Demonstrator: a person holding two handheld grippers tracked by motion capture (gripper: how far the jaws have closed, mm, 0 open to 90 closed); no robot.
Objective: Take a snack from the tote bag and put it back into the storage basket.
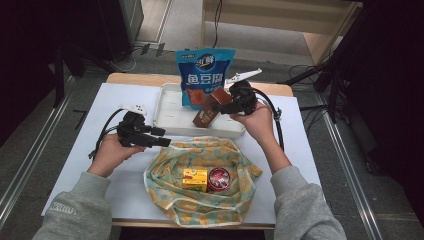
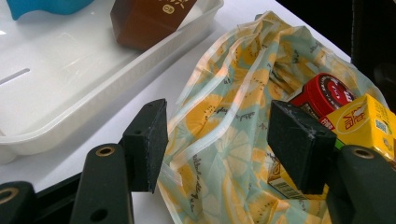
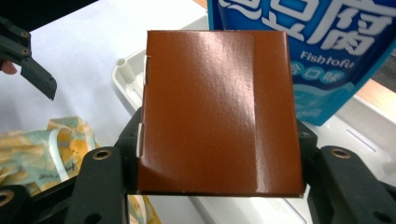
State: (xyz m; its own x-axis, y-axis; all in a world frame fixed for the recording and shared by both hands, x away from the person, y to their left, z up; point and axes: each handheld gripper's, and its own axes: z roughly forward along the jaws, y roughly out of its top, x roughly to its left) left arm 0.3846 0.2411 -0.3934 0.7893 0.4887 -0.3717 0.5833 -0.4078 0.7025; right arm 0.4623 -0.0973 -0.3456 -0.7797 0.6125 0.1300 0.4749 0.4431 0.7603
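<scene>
Your right gripper [image 1: 216,106] has its jaws clenched on the brown carton [image 3: 219,112] above the white tray [image 1: 167,117], while your left gripper [image 2: 217,144] hangs with jaws released over the patterned bag [image 2: 233,135].

- High view: above the person's side, facing forward and down, far enough for the whole table [image 1: 130,200].
- Left gripper view: close, low over the patterned bag [image 2: 224,140].
- Right gripper view: very close on the brown carton [image 3: 219,112].
- All share the white tray [image 1: 170,120].

floor [image 1: 190,25]: grey | wooden furniture [image 1: 280,20] beyond table | sides: dark
</scene>
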